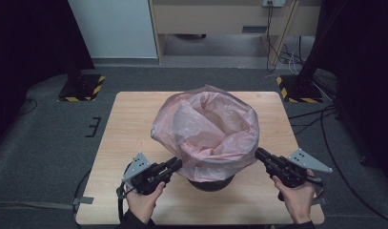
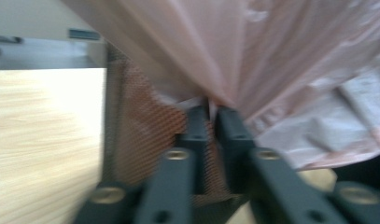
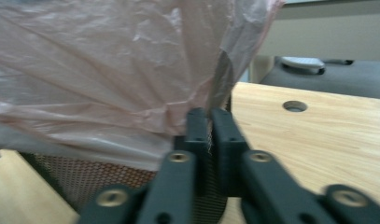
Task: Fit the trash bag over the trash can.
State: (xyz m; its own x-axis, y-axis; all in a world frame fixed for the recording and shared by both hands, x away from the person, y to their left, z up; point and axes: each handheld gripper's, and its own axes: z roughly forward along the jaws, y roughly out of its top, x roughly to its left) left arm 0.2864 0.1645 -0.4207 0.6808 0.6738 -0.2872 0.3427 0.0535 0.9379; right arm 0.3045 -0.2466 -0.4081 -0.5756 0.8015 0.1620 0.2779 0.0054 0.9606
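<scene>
The left tongs (image 1: 175, 165), at seven o'clock of the mesh bin (image 1: 211, 183), are pinched closed on the pink bag (image 1: 206, 129) lining it. Mid-surface (image 1: 129, 124) stands the bin. At four o'clock, the right tongs (image 1: 261, 154) likewise clamp the bag's edge.

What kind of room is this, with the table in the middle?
Probably a lab or recording studio, not a home. A lone wooden table stands on grey carpet, flanked by stands with hazard-striped bases, loose cables on the floor, and a person holds a gripper in each hand.
</scene>
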